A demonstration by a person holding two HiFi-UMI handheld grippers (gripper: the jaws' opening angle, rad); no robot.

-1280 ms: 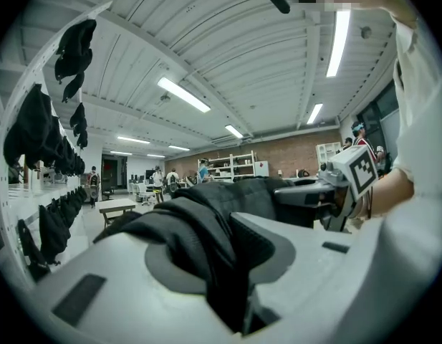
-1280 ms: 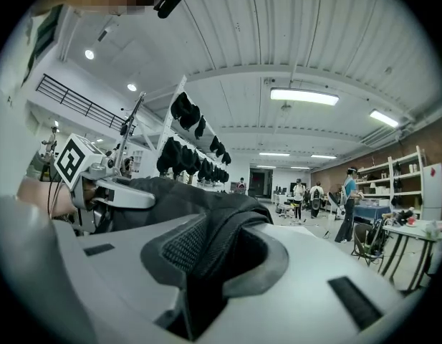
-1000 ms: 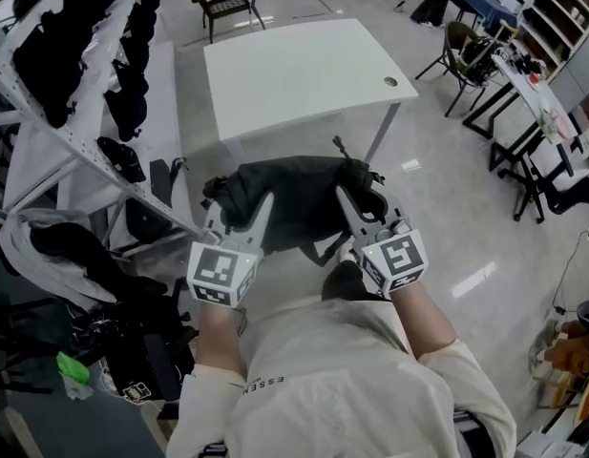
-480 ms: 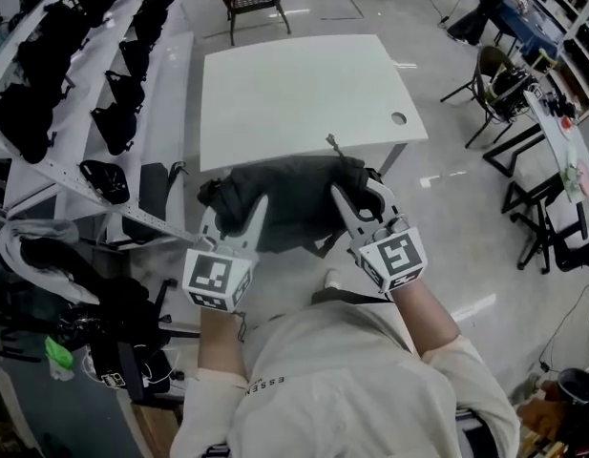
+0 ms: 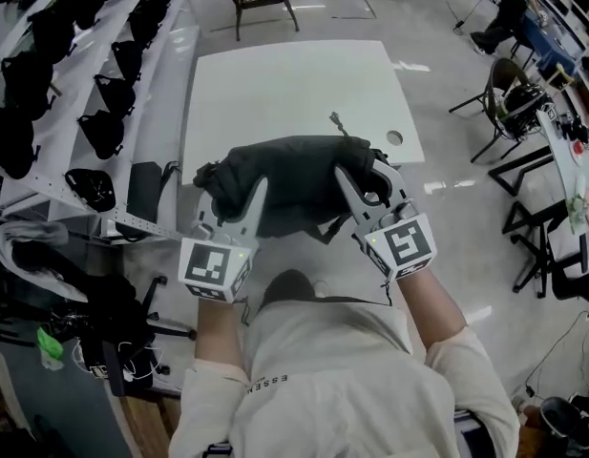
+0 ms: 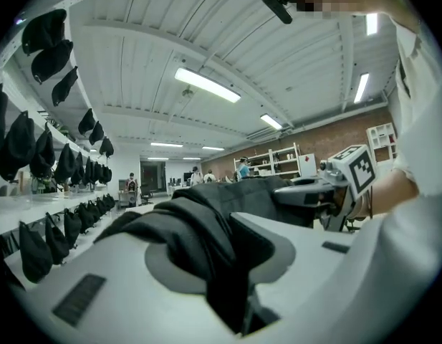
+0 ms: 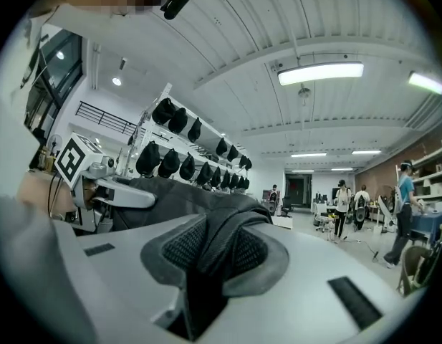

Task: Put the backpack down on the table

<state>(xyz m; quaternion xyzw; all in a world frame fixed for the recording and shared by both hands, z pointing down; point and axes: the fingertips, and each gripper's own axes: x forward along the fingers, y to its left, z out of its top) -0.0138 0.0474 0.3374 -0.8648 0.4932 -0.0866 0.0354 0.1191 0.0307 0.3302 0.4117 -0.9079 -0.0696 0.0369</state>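
While both pairs of jaws, a little apart, pinch folds of its dark fabric, the black backpack (image 5: 284, 175) hangs between the left gripper (image 5: 232, 206) and the right gripper (image 5: 366, 184), over the white table (image 5: 294, 84) edge ahead of them.

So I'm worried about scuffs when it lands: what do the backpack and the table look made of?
Backpack: soft dark grey fabric, matte, probably woven nylon or polyester; it sags and creases. Table: hard, smooth white top, likely laminate or painted board; flat, even colour with no grain showing.
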